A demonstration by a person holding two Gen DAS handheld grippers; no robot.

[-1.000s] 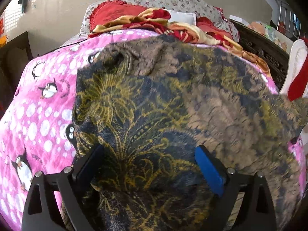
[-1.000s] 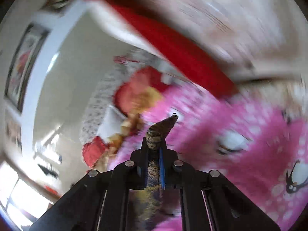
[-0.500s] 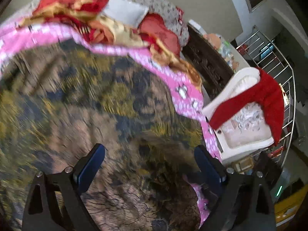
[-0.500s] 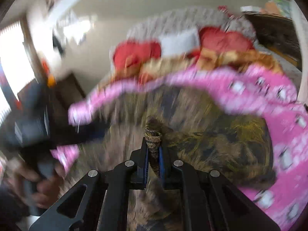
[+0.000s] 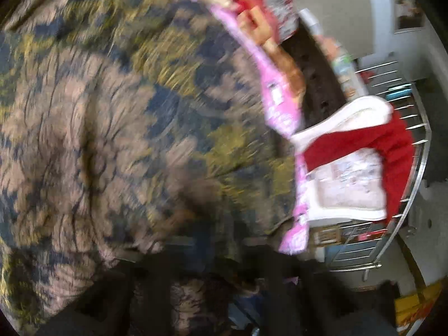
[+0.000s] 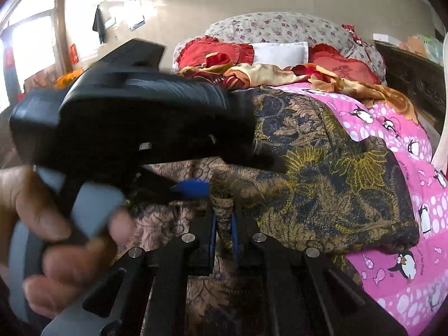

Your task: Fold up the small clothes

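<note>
The right gripper (image 6: pixel 222 224) is clamped on a bunched corner of the dark floral garment (image 6: pixel 322 173), which lies doubled over on the pink penguin blanket (image 6: pixel 392 140). One fold looks made; more remain. The left gripper (image 6: pixel 193 189), a second ago spread wide over the cloth, has swung across beside it; whether it grips is unclear.

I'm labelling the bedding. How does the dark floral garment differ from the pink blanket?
The dark floral garment is brown, navy and gold with leaf motifs; the pink blanket carries penguins and white dots. The garment lies crumpled on top, one bunch pinched in the right gripper; the blanket lies spread beneath it. Both are patterned fabrics.
</note>
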